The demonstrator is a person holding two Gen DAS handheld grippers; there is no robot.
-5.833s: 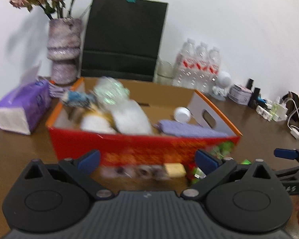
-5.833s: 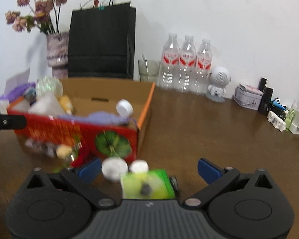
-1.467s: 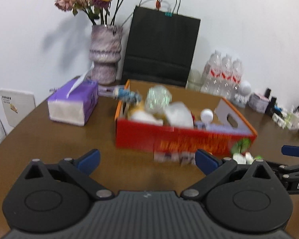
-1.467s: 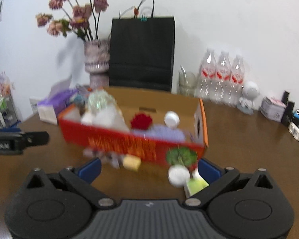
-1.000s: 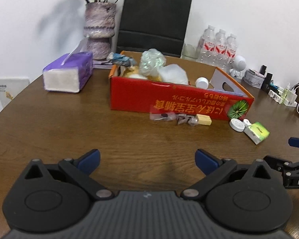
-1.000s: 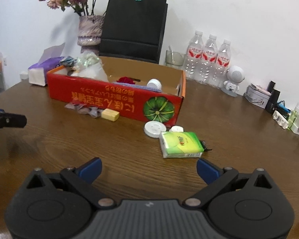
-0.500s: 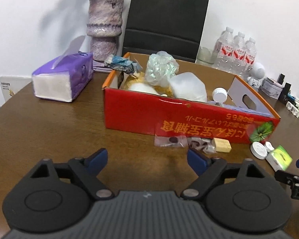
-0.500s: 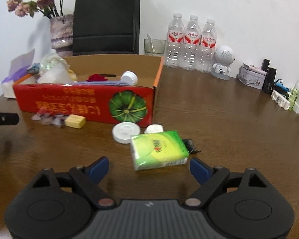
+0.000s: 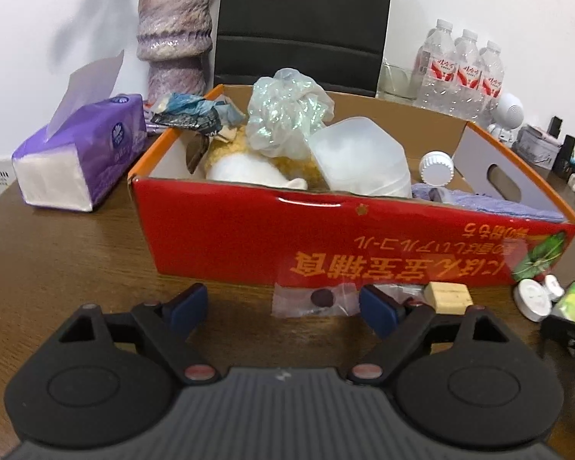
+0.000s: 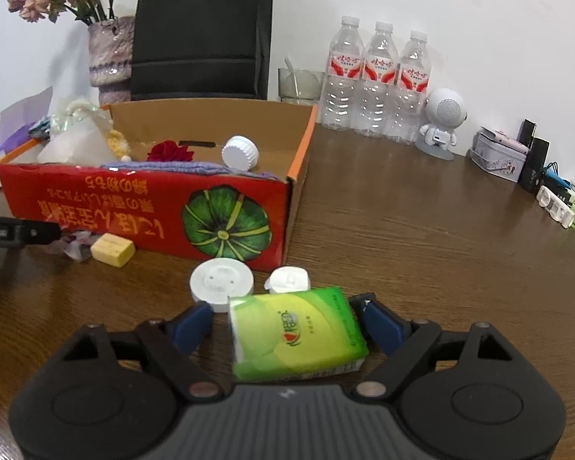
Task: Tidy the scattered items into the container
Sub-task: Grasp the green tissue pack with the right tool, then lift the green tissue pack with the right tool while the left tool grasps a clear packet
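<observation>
**Both grippers poised over the last loose items in front of the box**

Nearest the right gripper (image 10: pixel 287 320), a green tissue pack (image 10: pixel 297 339) lies flat on the table between its blue fingertips; the jaws are spread wider than the pack, with a gap on each side, so nothing is gripped yet. Just beyond the fingertips sit a white round lid (image 10: pixel 221 283) and a smaller white cap (image 10: pixel 288 280), both close to the red cardboard box (image 10: pixel 149 211). Ahead and to the left, a yellow block (image 10: pixel 113 249) rests against the box front.

The left gripper (image 9: pixel 283 304) is likewise spread wide and empty, held low over the table. A clear plastic bag (image 9: pixel 312 299) with a dark round piece inside lies just ahead, between its fingertips and nearer the right one. A second crumpled wrapper seems to lie past that fingertip, but it is mostly hidden.

Farther ahead, the box already holds a good deal: a crinkled plastic bag (image 9: pixel 287 115), a translucent tub (image 9: pixel 360 161), a white-capped bottle (image 9: pixel 437 168), a purple cloth (image 9: pixel 502 203) and a red flower (image 10: pixel 170 151).

By my judgement the task is well past halfway: the loose things named above remain outside. Both grippers point forward and slightly down, each lined up on its target, ready to close.
</observation>
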